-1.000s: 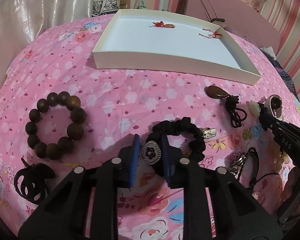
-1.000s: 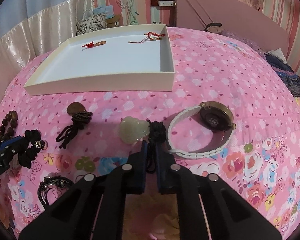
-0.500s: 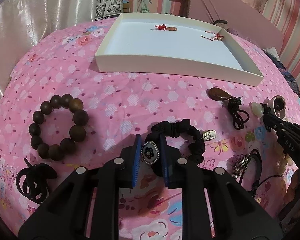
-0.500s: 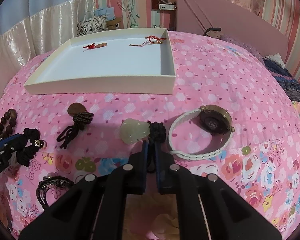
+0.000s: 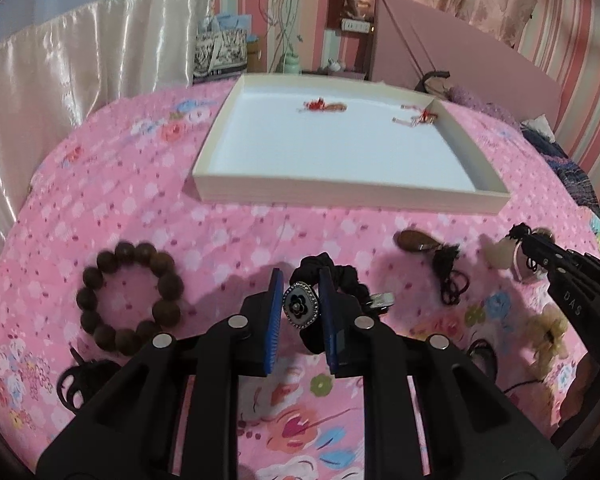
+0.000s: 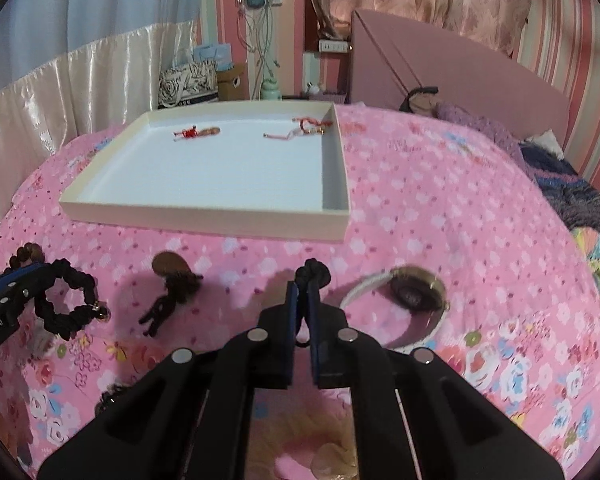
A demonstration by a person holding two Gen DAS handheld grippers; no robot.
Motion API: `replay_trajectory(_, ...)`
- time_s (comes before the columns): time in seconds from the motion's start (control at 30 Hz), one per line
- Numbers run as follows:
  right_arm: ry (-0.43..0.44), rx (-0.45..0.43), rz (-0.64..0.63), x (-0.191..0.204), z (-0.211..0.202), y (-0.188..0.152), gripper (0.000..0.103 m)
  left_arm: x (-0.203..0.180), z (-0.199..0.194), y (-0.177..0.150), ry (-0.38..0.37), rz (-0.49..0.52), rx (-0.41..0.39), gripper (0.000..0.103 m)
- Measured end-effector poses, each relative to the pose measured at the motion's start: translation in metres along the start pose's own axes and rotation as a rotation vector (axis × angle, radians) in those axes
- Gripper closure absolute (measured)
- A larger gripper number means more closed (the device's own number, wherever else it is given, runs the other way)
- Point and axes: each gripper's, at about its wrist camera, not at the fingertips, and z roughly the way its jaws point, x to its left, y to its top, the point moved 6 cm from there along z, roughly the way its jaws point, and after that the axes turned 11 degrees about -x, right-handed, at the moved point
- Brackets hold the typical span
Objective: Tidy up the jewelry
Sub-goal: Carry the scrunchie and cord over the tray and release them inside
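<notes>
My left gripper (image 5: 300, 278) is shut on a black scrunchie (image 5: 342, 276) at its oval flower charm (image 5: 300, 309), held above the pink bedspread. In the right wrist view the same scrunchie (image 6: 68, 306) hangs from the left gripper (image 6: 22, 278). My right gripper (image 6: 303, 286) is shut on the black knotted cord (image 6: 313, 273) of a pale jade pendant. That pendant (image 5: 496, 254) dangles beside the right gripper (image 5: 530, 242) in the left wrist view and is hidden in the right one. The white tray (image 5: 340, 194) (image 6: 204, 214) lies beyond, holding two red-corded charms (image 5: 324, 106) (image 6: 300, 128).
On the bedspread lie a brown bead bracelet (image 5: 130, 300), a brown pendant on black cord (image 5: 416, 240) (image 6: 172, 266), a white-banded watch (image 6: 416, 292) and a black hair claw (image 5: 80, 380). A pink headboard (image 6: 440, 64) and satin curtains stand behind the bed.
Both grippers have risen. The scrunchie and the corded jade pendant have come up off the bedspread with them, and both views have tilted up toward the wall.
</notes>
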Motion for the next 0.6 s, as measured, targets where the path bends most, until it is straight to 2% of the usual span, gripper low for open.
replay_trajectory(0.43, 0.014, -0.088, -0.023, 0.01, -0.011, 0.055, 0.099, 0.003, -0.017, 0.055, -0.002, 0.001, -0.084, 0.087)
replay_trajectory(0.6, 0.012, -0.12, -0.023, 0.013, -0.011, 0.08, 0.099, 0.004, -0.017, 0.089, -0.007, -0.01, -0.124, 0.087)
